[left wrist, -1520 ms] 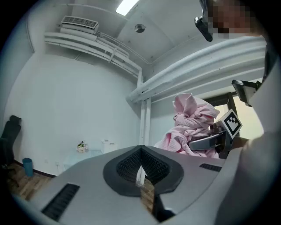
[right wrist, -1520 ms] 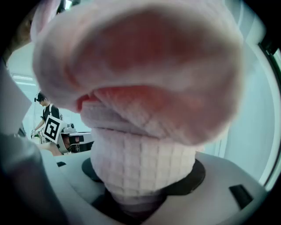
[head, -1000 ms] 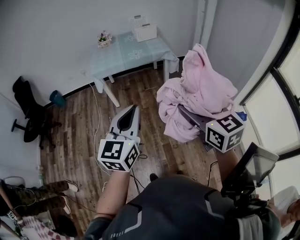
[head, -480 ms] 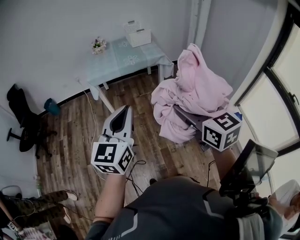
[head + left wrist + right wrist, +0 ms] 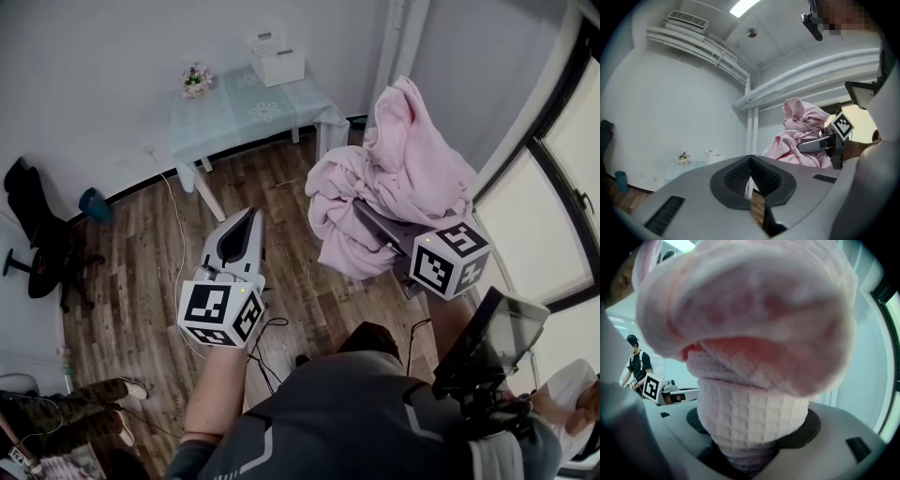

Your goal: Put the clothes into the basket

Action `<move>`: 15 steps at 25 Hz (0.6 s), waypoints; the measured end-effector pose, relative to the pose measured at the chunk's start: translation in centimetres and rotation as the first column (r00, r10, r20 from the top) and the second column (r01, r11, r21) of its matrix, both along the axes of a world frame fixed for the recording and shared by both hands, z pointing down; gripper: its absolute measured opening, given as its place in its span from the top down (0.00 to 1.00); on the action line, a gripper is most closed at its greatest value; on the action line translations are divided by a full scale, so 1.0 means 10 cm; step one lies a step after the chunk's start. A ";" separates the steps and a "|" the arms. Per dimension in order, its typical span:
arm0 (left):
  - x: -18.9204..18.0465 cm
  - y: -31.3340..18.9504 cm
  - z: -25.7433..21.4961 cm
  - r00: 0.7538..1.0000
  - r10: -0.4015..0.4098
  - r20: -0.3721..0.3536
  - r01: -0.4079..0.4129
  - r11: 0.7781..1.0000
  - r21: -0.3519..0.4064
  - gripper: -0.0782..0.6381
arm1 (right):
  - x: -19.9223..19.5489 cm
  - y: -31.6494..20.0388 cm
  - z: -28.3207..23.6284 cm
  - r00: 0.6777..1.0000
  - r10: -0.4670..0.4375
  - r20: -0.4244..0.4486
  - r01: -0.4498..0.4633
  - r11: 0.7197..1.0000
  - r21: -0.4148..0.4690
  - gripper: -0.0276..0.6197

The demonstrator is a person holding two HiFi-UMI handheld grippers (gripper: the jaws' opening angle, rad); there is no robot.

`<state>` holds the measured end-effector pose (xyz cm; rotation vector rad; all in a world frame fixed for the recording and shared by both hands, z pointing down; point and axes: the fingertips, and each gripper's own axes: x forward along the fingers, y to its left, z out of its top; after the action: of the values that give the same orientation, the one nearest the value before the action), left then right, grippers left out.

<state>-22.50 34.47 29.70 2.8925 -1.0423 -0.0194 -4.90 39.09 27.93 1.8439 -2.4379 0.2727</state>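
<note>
1. Pinching a thick wad of the pink garment (image 5: 750, 333) in the right hand-held gripper (image 5: 745, 460), with the jaws set wide around the bunched cloth and pressing on it. Carried in the air to the right of the bench (image 5: 234, 117), well above the wooden floor (image 5: 141, 262).
2. Holding the left hand-held gripper (image 5: 750, 176) pressed together with nothing in it, on the near side of the bench and pointing toward it.
3. Judged soft, limp and fairly light. Showing a waffle weave up close, with loose folds draping below the grip on the side away from the bench. Likely to sag, swing and trail rather than keep any shape, and nothing in it to break.
4. Probably not slippery, since the textured weave should give the pads some bite. Could still slide out if only a thin edge were caught.
5. Best taken deep in a thick bunch near the middle of the mass, as now, not by a hem or sleeve. Worth gathering the hanging lower folds with the empty left hand-held gripper, from the bench side, to stop them dragging.
6. Noting a small white box (image 5: 277, 64) at the far end of the bench, beside some flowers (image 5: 195, 80). Cannot tell whether meant as the basket, and looking small for this bundle.
</note>
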 end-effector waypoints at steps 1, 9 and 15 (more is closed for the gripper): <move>0.01 -0.01 0.04 1.000 -0.003 0.002 0.003 1.000 -0.004 0.88 | 0.01 -0.02 0.04 1.000 -0.002 0.003 0.002 1.000 -0.002 0.42; 0.04 -0.05 0.17 0.999 -0.038 0.026 0.038 0.999 0.012 0.88 | 0.08 -0.12 0.23 0.999 -0.027 0.022 0.027 1.000 0.011 0.42; 0.04 -0.04 0.19 0.998 -0.058 0.020 0.058 0.998 0.040 0.88 | 0.10 -0.14 0.27 0.998 -0.055 0.026 0.054 0.998 0.031 0.42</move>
<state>-22.11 34.04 31.56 2.9031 -1.1421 -0.0128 -3.91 37.71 30.61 1.7937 -2.5194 0.2600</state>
